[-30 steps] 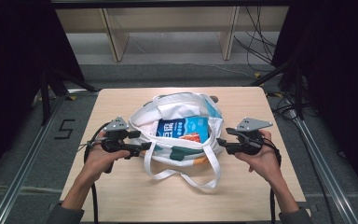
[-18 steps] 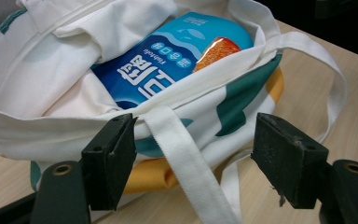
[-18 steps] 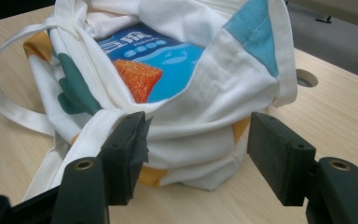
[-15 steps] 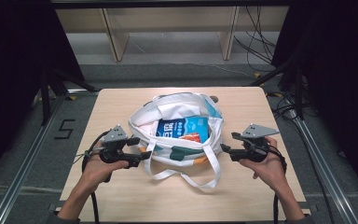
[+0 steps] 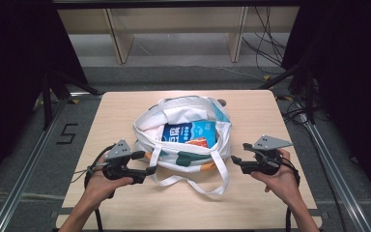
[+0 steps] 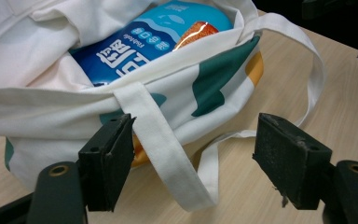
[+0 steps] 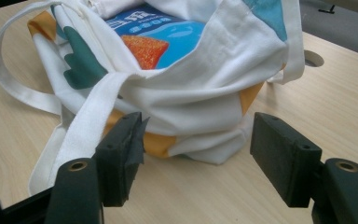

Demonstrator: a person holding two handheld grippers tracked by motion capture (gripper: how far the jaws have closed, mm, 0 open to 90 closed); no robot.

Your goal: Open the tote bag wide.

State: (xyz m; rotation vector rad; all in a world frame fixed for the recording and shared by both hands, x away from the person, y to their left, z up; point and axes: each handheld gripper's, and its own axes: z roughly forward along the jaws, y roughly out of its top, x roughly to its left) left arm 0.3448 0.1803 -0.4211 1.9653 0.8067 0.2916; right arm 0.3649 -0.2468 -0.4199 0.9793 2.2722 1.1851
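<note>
While the left gripper is hovering low over the pale wooden table at the near left of the white cloth tote bag with green, orange and blue patches, its jaws are standing released, having just been opening. In the left gripper view a white fabric handle strap is looping down in the gap between them, just beside the left jaw, though whether it is brushing that jaw is hard to tell. The bag is sitting open-mouthed at the middle of the table, and a blue printed snack packet with an orange picture is lying inside it. At the bag's near right, the right gripper is pointing inward at the bag's bottom corner, jaws likewise released and just having been opening, with only bare tabletop and the bag's folded orange edge lying beyond them.
</note>
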